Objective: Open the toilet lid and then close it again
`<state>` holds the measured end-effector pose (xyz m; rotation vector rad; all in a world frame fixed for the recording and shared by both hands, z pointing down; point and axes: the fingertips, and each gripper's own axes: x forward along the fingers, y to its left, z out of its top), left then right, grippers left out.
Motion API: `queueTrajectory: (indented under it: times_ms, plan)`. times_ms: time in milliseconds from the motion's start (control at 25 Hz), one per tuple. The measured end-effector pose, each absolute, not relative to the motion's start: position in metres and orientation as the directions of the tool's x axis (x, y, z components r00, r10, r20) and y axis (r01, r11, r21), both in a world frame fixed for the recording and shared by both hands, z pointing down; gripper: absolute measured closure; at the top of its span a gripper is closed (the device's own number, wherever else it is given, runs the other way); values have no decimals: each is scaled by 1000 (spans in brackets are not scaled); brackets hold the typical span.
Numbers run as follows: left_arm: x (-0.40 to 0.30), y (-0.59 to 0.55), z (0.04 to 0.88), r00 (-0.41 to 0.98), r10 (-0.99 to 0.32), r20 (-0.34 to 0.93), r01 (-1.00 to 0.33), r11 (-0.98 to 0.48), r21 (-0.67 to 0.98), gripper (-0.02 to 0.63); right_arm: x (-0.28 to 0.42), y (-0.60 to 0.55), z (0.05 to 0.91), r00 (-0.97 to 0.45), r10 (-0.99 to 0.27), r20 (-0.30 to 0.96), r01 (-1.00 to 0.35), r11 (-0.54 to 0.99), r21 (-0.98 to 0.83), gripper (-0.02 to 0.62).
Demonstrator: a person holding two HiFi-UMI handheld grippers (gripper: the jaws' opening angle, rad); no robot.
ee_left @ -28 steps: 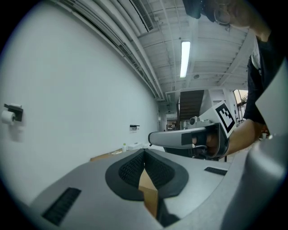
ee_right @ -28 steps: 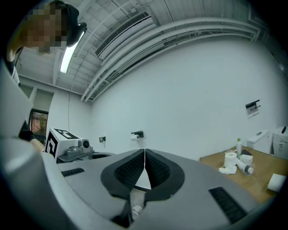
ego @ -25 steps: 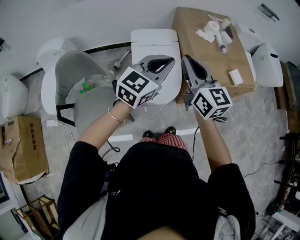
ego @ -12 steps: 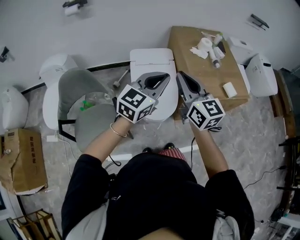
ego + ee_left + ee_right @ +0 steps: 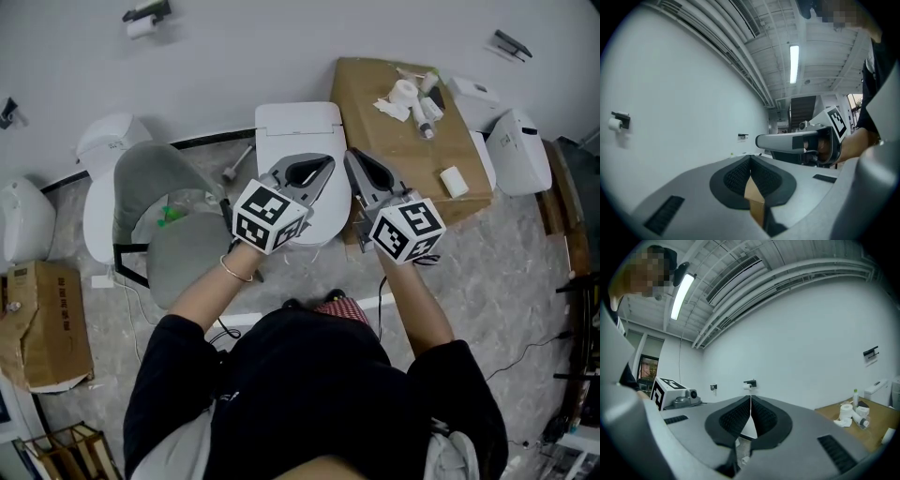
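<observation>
I hold left gripper (image 5: 325, 161) and right gripper (image 5: 351, 154) closed, empty, near the white plastic toilet lid (image 5: 298, 129); closed tips could skid off.

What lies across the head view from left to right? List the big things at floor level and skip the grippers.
Cardboard box → grey chair → toilet → brown cardboard surface with paper rolls on it → white plastic unit.
</observation>
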<state>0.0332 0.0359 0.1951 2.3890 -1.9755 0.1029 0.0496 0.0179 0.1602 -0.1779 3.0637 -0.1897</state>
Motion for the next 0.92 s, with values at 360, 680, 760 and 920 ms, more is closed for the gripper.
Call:
queueTrajectory:
  times_ms: [360, 680, 760, 920]
  plan:
    - [36, 37, 199, 195, -977, 85, -981, -195, 13, 603, 57, 22, 157, -990, -122, -77, -110, 984, -141, 574]
    - [44, 38, 200, 211, -974, 77, -977, -209, 44, 603, 67, 22, 157, -988, -130, -83, -116, 981, -154, 574]
    - [46, 40, 199, 213, -974, 74, -977, -210, 45, 601, 68, 23, 157, -988, -131, -84, -117, 981, -156, 574]
    - [48, 43, 197, 216, -974, 67, -976, -214, 45, 603, 70, 25, 156, -987, -132, -89, -117, 981, -155, 574]
